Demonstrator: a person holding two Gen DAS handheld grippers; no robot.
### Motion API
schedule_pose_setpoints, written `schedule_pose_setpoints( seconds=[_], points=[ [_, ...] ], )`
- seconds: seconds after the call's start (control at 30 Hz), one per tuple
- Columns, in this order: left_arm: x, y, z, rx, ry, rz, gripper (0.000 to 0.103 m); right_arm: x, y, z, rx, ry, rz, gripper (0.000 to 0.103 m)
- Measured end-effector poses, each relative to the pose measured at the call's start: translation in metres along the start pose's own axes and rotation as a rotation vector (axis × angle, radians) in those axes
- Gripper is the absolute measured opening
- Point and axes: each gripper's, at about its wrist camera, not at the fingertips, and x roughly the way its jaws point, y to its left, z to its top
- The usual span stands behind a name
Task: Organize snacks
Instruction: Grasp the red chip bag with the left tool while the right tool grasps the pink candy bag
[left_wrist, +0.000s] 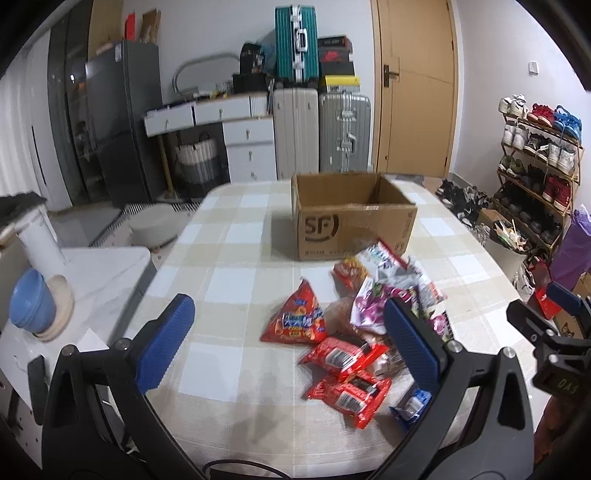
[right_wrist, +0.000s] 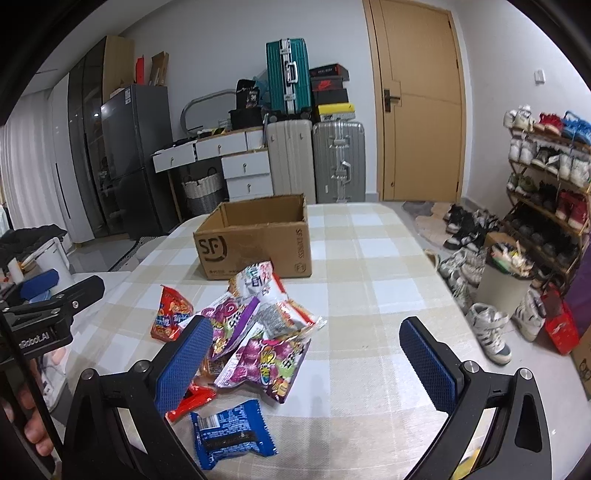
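Observation:
An open cardboard box marked SF stands on the checked table; it also shows in the right wrist view. In front of it lies a loose pile of snack packets: a red triangular bag, red wrappers, purple candy bags, a white packet and a blue packet. My left gripper is open and empty, low over the table just before the pile. My right gripper is open and empty, its left finger beside the pile's near edge.
A white side table with a blue bowl stands left of the table. Suitcases, a drawer unit and a fridge stand behind. A shoe rack, loose shoes and a bin are on the right.

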Motion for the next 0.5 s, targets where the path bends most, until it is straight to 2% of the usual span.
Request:
schedule_pose_setpoints(
  seconds=[0.1,0.23,0.33,0.47,0.5],
  points=[
    [0.026,0.017,-0.007,-0.028,0.062,-0.006,0.102,0.016,-0.004,-0.006,0.021,0.053,0.052,0.103],
    [0.069,0.039,-0.017,-0.081,0.174,-0.050,0.102,0.038,-0.009,-0.014,0.049,0.110,0.122,0.103],
    [0.097,0.047,-0.021,-0.108,0.217,-0.108,0.102,0.057,-0.012,-0.018,0.060,0.155,0.169,0.103],
    [0.134,0.043,-0.017,-0.062,0.240,-0.117,0.102,0.084,-0.015,-0.024,0.087,0.215,0.217,0.103],
    [0.146,0.040,-0.016,-0.041,0.254,-0.119,0.101,0.091,-0.016,-0.026,0.098,0.236,0.229,0.100]
  ],
)
